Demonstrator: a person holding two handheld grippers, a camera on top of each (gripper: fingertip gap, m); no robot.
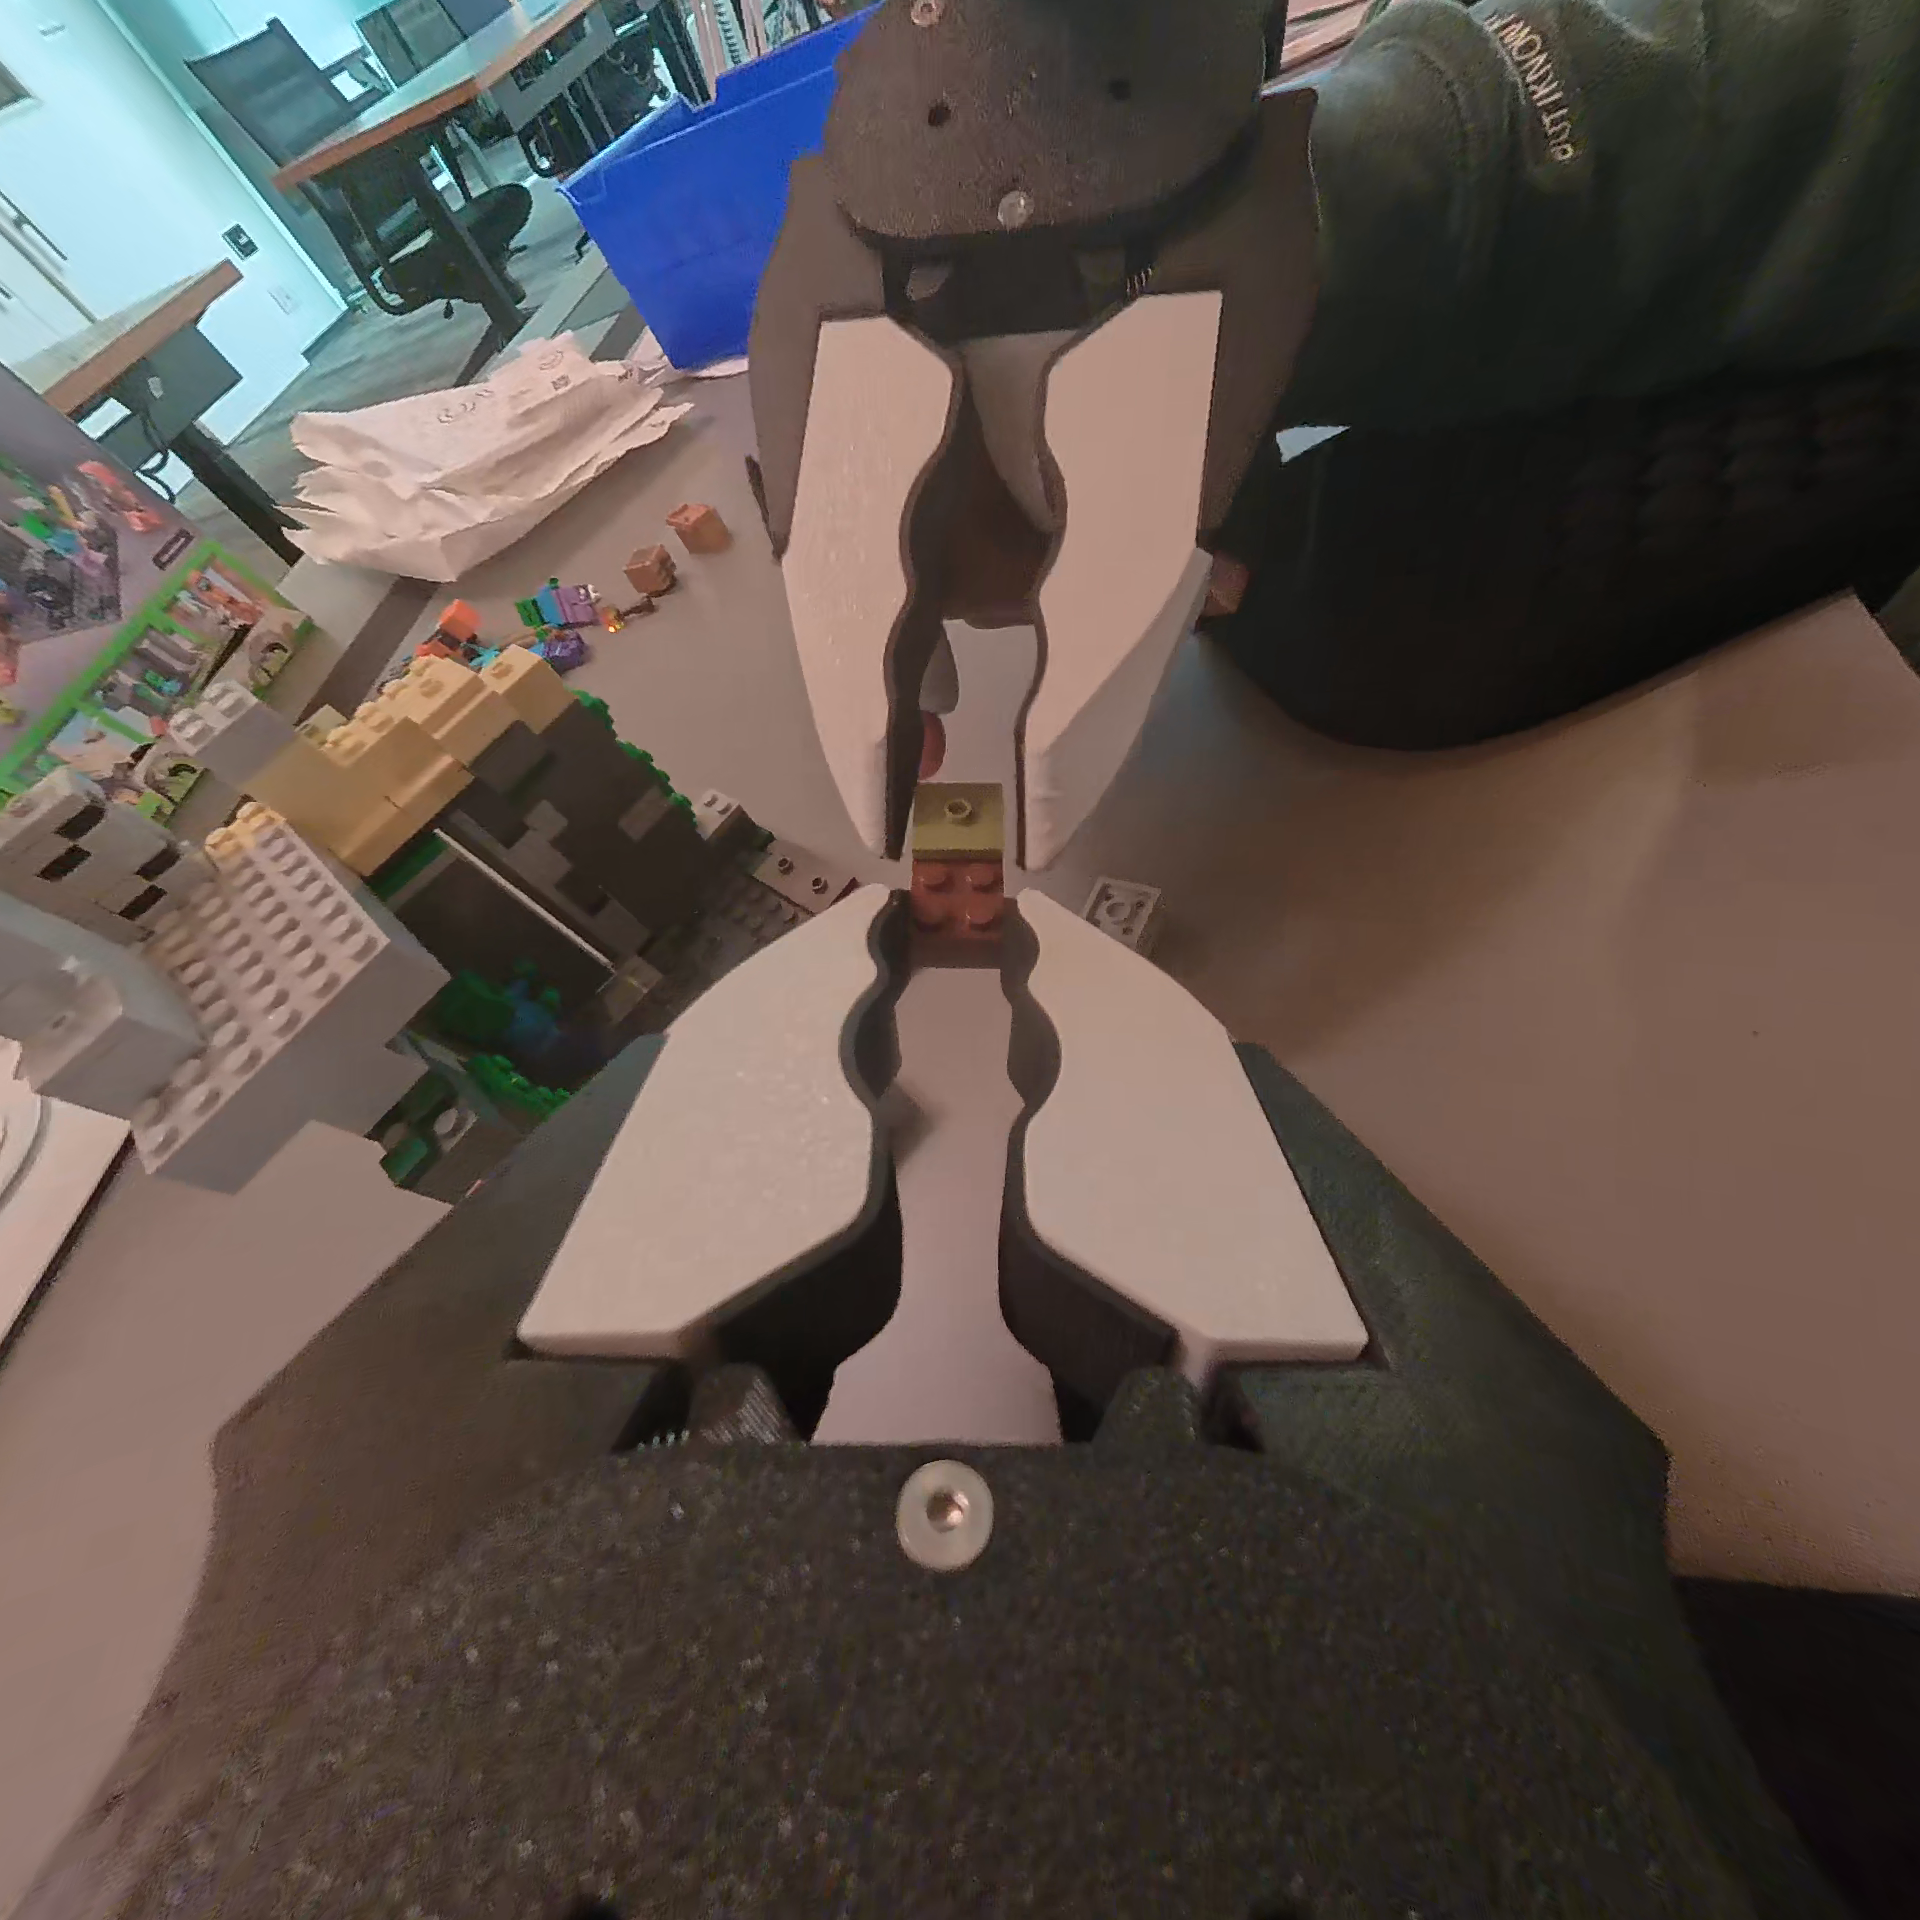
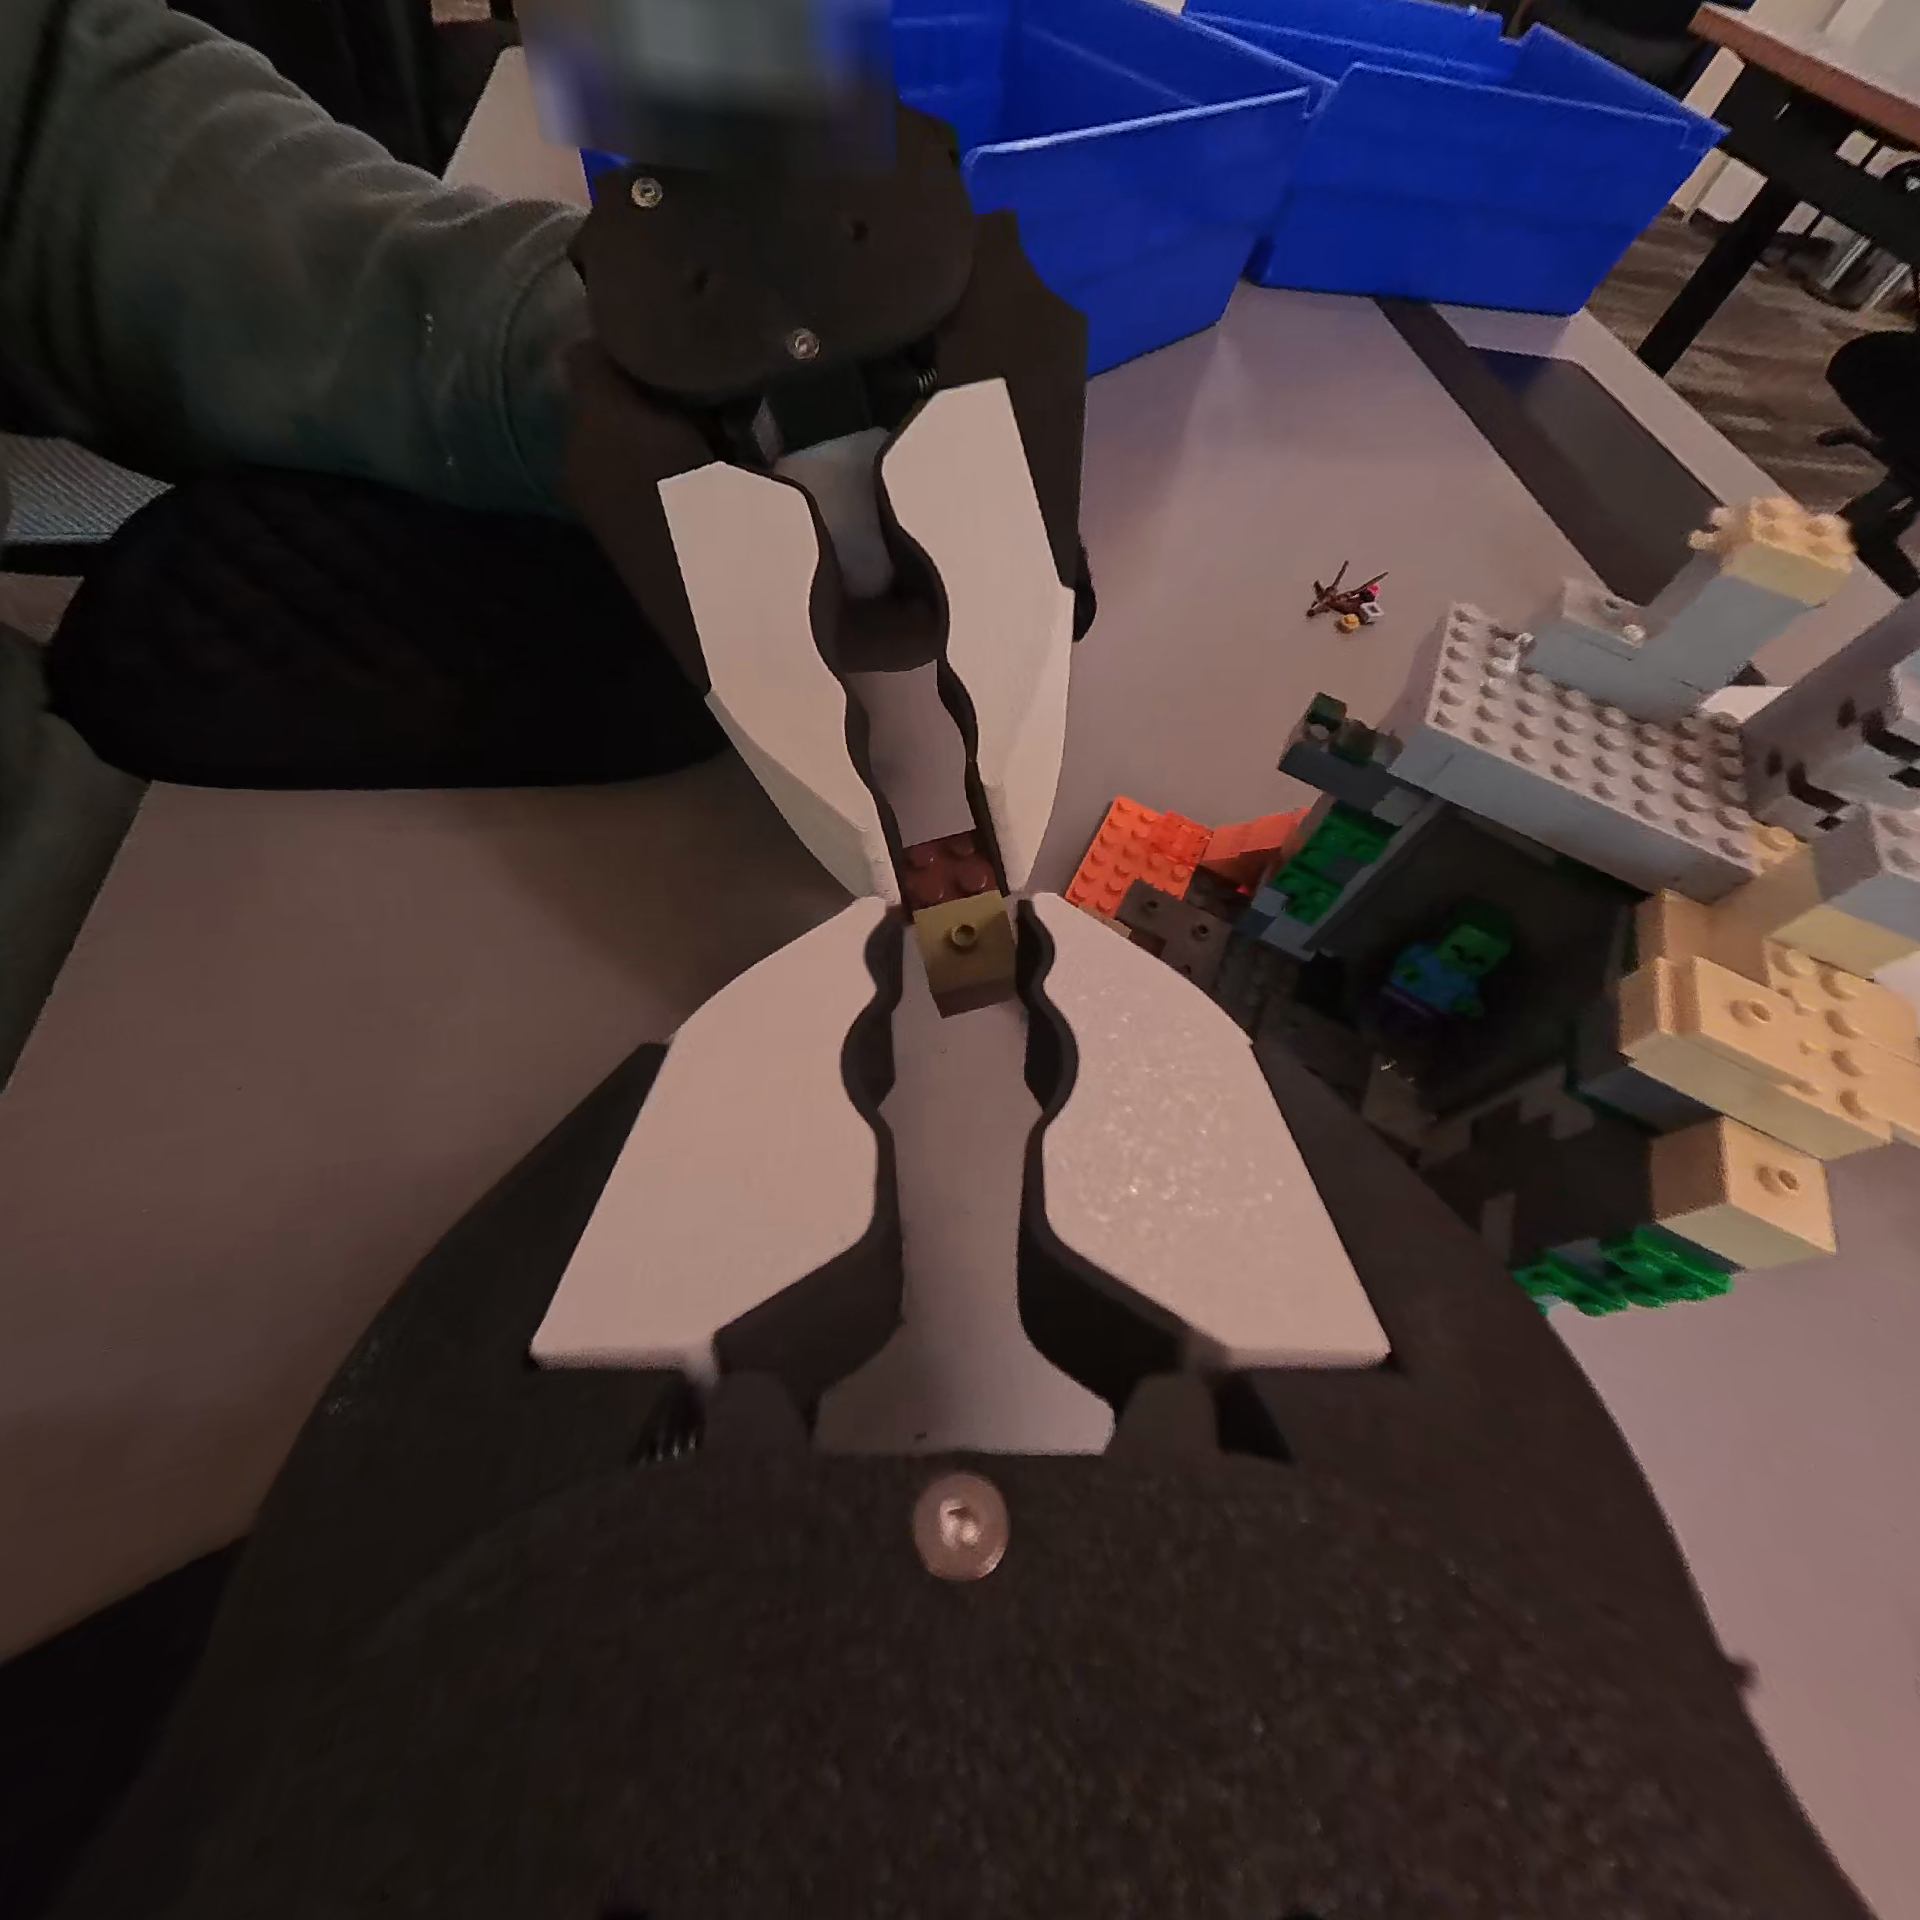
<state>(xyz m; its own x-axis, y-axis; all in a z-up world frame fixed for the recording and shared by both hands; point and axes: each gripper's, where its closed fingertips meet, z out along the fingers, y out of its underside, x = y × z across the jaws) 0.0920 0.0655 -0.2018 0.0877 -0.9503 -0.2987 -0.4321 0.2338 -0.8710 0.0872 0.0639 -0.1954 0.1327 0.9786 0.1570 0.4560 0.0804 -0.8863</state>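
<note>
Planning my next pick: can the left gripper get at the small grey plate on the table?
Probably not yet: nothing blocks the grey plate, close beside it, but the left gripper is shut on a brown brick.

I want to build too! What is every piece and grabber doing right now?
left gripper: shut on the brown brick.
right gripper: shut on the olive brick.
brown brick: held, pressed against the olive one.
olive brick: held, stud side up.
brick castle: standing on the table, partly built.
blue bins: upright, insides hidden.
paper bags: lying flat, stacked.
</note>
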